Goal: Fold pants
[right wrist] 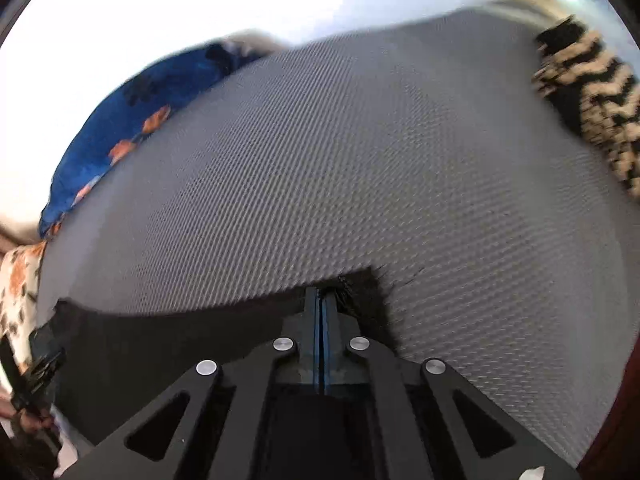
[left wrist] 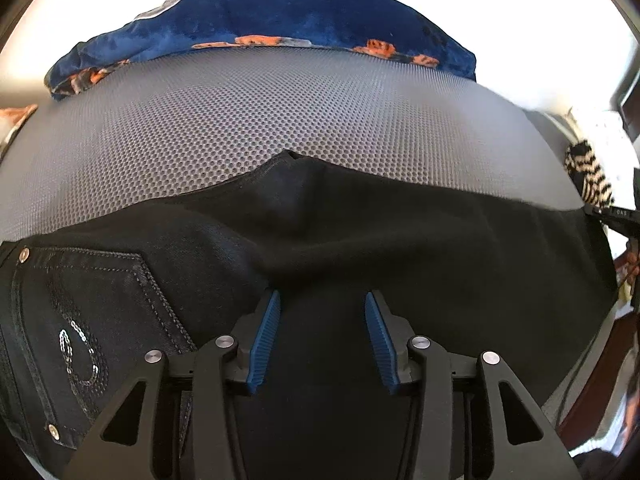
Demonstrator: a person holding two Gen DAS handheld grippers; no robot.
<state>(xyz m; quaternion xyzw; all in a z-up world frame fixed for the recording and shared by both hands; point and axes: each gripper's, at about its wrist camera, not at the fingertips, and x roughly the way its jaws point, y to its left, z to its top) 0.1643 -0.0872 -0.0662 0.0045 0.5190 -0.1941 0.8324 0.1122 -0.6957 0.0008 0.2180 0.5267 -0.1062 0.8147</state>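
Through the left wrist camera, found black pants (left wrist: 360,232) spread over a grey mesh surface (left wrist: 240,112), seat end with a stitched back pocket (left wrist: 88,320) at lower left, crotch point lying toward the middle. Noted the left gripper (left wrist: 322,300) above the cloth with jaws apart and nothing visibly pinched between them. Noted a blue patterned cushion (left wrist: 260,16) at the far edge. Through the right wrist camera, found the right gripper (right wrist: 321,300) with jaws together at a frayed hem (right wrist: 360,284) of the pants; cloth between the pads likely but unconfirmed. Judged folding barely begun: garment flat, no fold apparent. Observed no containers in either view.
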